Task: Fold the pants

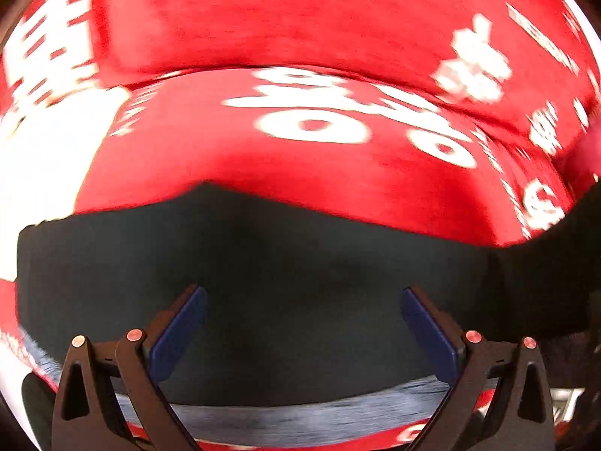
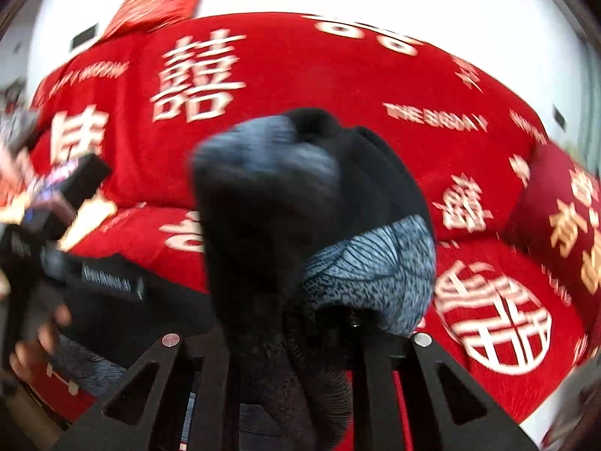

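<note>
Left wrist view: your left tongs (image 1: 304, 300) wide apart, blue pads (image 1: 180, 330) clear of cloth, nothing between them. Dark pants (image 1: 263, 255) lie flat below, on red cover (image 1: 300, 30) with white letters. Grey band (image 1: 300, 413) of pants near bottom edge. Right wrist view: your right tongs (image 2: 296, 342) squeezed together on bunch of pants (image 2: 285, 206), dark cloth with grey patterned part bulging up over fingers. Your left hand (image 2: 41, 338) holds other tool at left edge. Red pillow (image 2: 563, 218) at right.
</note>
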### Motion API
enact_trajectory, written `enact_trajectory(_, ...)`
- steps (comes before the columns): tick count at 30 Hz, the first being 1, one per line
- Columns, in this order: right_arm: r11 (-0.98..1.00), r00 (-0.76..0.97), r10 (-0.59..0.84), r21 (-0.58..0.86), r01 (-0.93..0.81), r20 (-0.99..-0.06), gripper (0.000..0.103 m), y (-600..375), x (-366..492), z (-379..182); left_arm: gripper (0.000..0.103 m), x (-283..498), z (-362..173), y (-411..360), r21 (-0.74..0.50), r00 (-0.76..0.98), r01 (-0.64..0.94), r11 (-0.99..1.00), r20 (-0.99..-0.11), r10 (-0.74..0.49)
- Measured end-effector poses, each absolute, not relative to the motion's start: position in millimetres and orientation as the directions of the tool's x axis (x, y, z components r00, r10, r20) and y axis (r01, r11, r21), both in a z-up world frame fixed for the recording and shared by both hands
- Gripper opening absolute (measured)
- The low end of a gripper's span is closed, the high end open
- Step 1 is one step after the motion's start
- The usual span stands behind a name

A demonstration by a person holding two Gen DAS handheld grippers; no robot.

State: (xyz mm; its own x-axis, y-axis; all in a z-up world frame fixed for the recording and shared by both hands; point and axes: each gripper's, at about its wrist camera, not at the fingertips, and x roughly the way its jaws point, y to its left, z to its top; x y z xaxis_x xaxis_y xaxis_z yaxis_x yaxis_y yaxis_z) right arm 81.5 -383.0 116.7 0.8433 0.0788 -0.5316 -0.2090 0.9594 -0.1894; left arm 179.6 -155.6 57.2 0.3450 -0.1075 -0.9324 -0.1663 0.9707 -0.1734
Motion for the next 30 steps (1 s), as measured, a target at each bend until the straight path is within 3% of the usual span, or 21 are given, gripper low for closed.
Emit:
enact_trajectory(6,0.843,0.811,0.057,-0.406,-0.352,-0.583,0.017,-260.1,67.8,63.8,0.103,143.2,40.2,-68.2,-0.216,0.354,-0.288,0.933,-0.929,-0.106)
enact_trajectory(12,0.716,0.77,-0.091,-0.578,-0.39,-0.632,0.018,-198.9,70.7,-12.0,0.103,117.4,24.9,-29.2,-0.237,0.351,-0.338,0.911,-0.93,-0.111)
enact_trajectory(15,0.651,0.795,-0.145,-0.662,-0.372,-0.589,0.025,-189.8,59.8,-18.5,0.103,114.2,22.5,-23.8,-0.259,0.357,-0.342,0.904,-0.925,-0.13)
enact_trajectory(17,0.632,0.779,-0.142,-0.662,-0.404,-0.611,0.039,-190.1,52.4,-11.9,0.103,115.6,24.2,-26.2,-0.277,0.364,-0.331,0.902,-0.92,-0.149)
enact_trajectory(19,0.666,0.752,-0.058,-0.586,-0.461,-0.656,0.076,-200.2,38.3,12.0,0.103,118.2,27.6,-31.0,-0.303,0.377,-0.319,0.898,-0.91,-0.173)
enact_trajectory(20,0.694,0.735,0.001,-0.529,-0.489,-0.678,0.081,-208.4,30.3,26.5,0.103,119.6,31.6,-34.8,-0.316,0.386,-0.307,0.898,-0.903,-0.186)
enact_trajectory(24,0.815,0.639,0.226,-0.217,-0.538,-0.735,0.082,-263.3,23.5,78.0,0.103,127.6,45.2,-56.5,-0.315,0.405,-0.242,0.918,-0.892,-0.199)
enact_trajectory(27,0.889,0.61,0.23,-0.091,-0.448,-0.758,0.082,-309.9,54.0,78.2,0.103,134.8,46.9,-86.7,-0.274,0.391,-0.175,0.946,-0.901,-0.189)
enact_trajectory(30,0.93,0.534,0.25,0.048,-0.364,-0.807,0.081,-348.6,81.6,58.8,0.103,133.3,35.0,-120.6,-0.133,0.346,-0.119,0.984,-0.934,-0.085)
